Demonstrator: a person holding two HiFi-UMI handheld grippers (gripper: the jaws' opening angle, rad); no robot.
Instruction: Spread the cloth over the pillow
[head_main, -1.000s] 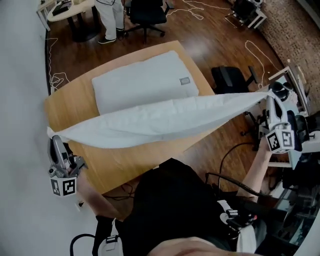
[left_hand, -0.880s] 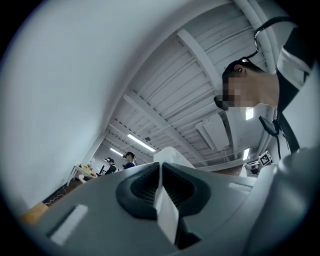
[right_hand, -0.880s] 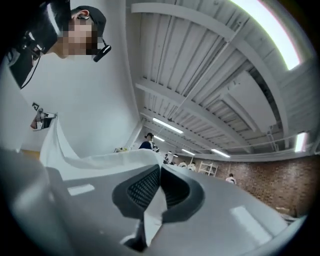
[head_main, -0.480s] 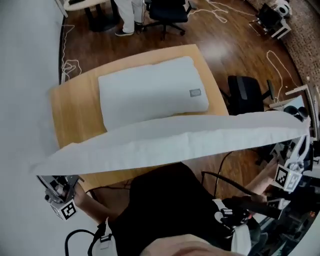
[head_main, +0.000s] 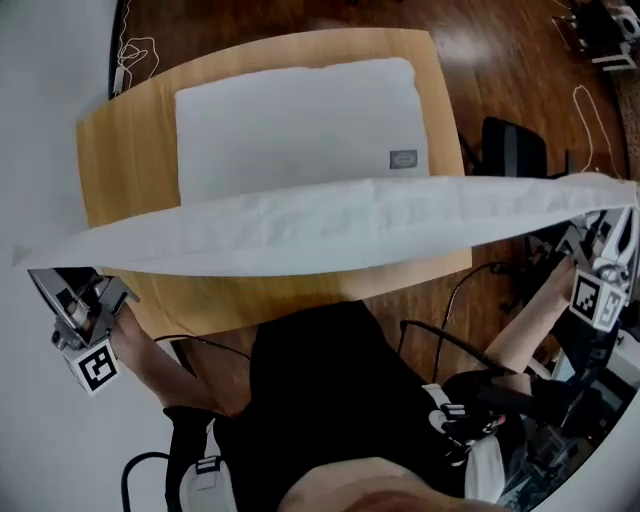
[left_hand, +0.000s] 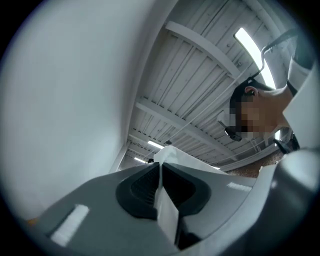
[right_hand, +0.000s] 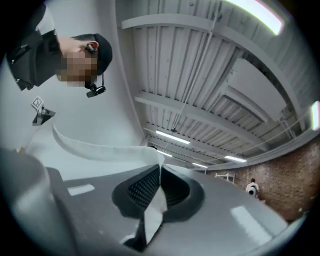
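Observation:
A white pillow (head_main: 295, 125) with a small grey label lies on the wooden table (head_main: 125, 150). The white cloth (head_main: 330, 228) hangs in the air as a long taut band across the pillow's near edge and the table's front. My left gripper (head_main: 40, 270) is shut on the cloth's left corner, beyond the table's left front corner. My right gripper (head_main: 612, 212) is shut on the right corner, out past the table's right side. In the left gripper view the cloth (left_hand: 167, 215) is pinched in the left gripper (left_hand: 161, 166). The right gripper (right_hand: 160, 171) likewise clamps the cloth (right_hand: 100, 149).
A dark office chair (head_main: 515, 150) stands on the wood floor right of the table. Loose cables (head_main: 590, 110) lie on the floor at right and at the top left (head_main: 135, 50). A pale wall (head_main: 40, 90) runs along the left. My torso in black fills the near side.
The cloth has risen from a sagging drape over the table front into a straight stretched band. Both grippers have moved outward and up, still clamped on the corners.

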